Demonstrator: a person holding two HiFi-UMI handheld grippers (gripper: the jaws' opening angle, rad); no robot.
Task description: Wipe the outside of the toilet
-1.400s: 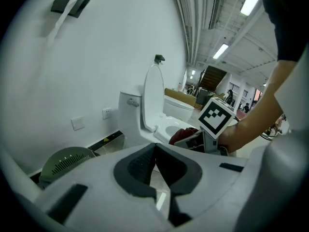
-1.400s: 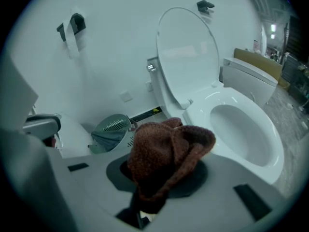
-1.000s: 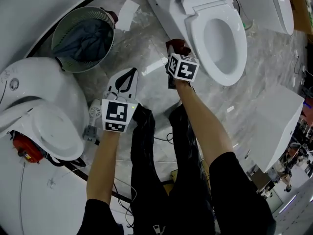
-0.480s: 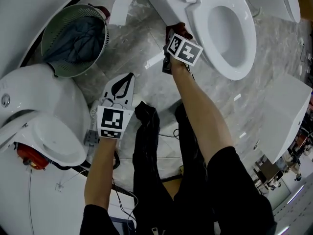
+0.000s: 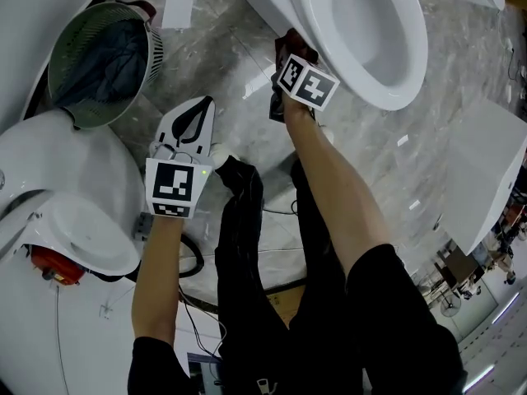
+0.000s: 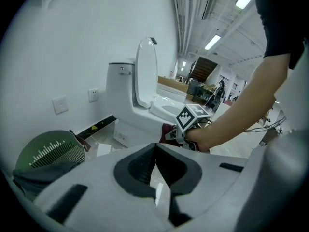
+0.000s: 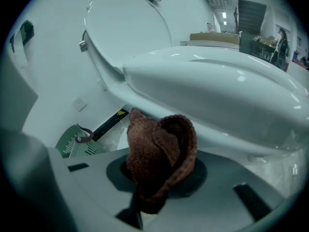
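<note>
Grey marbled floor is running under the toilet while the cloth is closing in on its side.
Over the last second the right gripper has been creeping along the near flank of the toilet. It is now sitting just under the seat rim, its jaws clamping a bunched brown cloth that is pointing up at the bowl's underside. Whether the cloth is touching the porcelain I cannot tell. This is suggesting that the outside wipe is only getting started, with the pedestal and cistern probably still waiting. The left gripper is hanging idle over the floor, jaws pressed together on nothing, between the green basket at the floor's far-left edge and the person's legs.
</note>
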